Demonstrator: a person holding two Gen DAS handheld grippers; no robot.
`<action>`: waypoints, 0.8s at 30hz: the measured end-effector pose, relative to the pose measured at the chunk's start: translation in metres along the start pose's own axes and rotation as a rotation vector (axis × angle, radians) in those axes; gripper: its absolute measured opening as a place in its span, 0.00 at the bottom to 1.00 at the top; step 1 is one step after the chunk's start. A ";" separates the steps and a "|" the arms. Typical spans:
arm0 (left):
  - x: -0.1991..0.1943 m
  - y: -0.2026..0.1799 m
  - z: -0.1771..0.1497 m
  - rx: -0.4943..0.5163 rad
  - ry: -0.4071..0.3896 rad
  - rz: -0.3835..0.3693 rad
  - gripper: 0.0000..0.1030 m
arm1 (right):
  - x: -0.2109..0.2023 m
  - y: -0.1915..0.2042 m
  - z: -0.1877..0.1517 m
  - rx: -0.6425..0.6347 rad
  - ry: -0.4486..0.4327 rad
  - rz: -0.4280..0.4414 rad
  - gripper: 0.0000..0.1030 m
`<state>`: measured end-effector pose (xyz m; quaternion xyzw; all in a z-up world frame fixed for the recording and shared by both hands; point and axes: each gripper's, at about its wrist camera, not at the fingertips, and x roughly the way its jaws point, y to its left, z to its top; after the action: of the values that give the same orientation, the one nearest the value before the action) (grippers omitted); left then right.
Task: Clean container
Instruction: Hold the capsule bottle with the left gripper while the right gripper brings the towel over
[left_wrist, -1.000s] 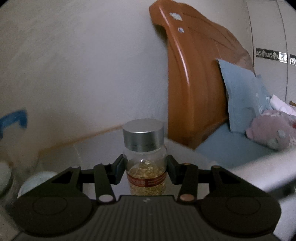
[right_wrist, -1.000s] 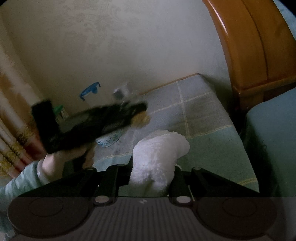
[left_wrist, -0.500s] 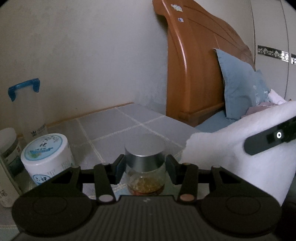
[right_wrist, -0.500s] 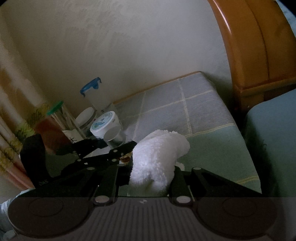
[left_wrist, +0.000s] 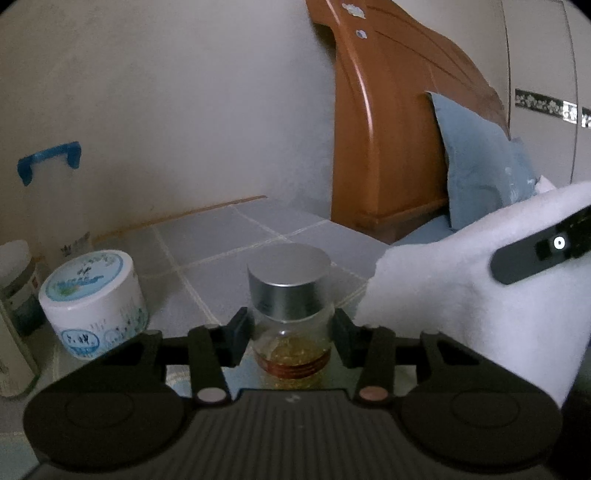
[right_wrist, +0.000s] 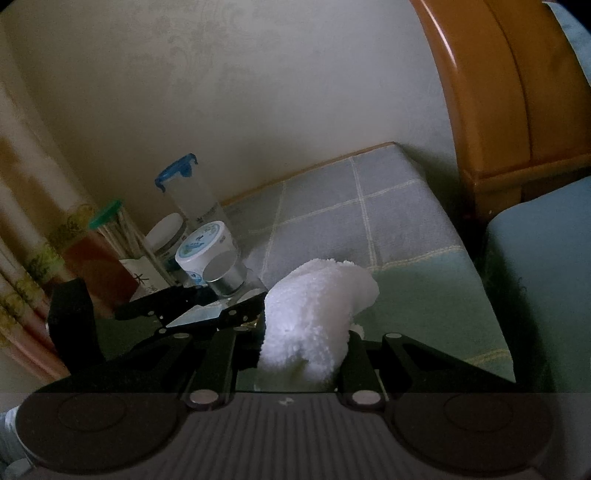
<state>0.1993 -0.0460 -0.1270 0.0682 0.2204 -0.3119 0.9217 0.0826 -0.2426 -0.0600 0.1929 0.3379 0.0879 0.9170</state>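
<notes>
A small glass jar (left_wrist: 290, 295) with a silver lid and yellow contents sits between the jaws of my left gripper (left_wrist: 290, 332); the jaws are closing and the pads press on its sides. In the right wrist view the jar (right_wrist: 223, 275) and the left gripper (right_wrist: 207, 306) hover low over the table, just left of the cloth. My right gripper (right_wrist: 306, 354) is shut on a fluffy white cloth (right_wrist: 314, 314). In the left wrist view that cloth (left_wrist: 461, 295) hangs close to the right of the jar, apart from it.
A white tub (left_wrist: 92, 299) with a blue label stands left of the jar. Behind it are a tall clear container with a blue lid (left_wrist: 51, 192) and a white-lidded jar (right_wrist: 166, 232). A checked tablecloth (right_wrist: 369, 221) covers the table. A wooden headboard (left_wrist: 388, 129) and a blue pillow (left_wrist: 476, 158) are at the right.
My left gripper has come down with the jar, from up in front of the wall to low over the table next to the white tub. The right gripper and cloth held still.
</notes>
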 end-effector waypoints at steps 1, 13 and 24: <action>-0.003 0.000 -0.001 0.004 -0.002 -0.005 0.44 | 0.000 0.001 0.000 -0.001 0.001 -0.002 0.20; -0.023 -0.002 -0.016 0.046 -0.014 -0.039 0.45 | -0.001 0.012 0.003 -0.045 0.010 -0.020 0.19; -0.030 0.008 -0.021 -0.014 -0.051 -0.072 0.77 | -0.015 0.034 0.026 -0.164 -0.002 -0.071 0.20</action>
<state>0.1757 -0.0175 -0.1328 0.0461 0.2013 -0.3448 0.9157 0.0872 -0.2234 -0.0189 0.1050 0.3352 0.0827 0.9326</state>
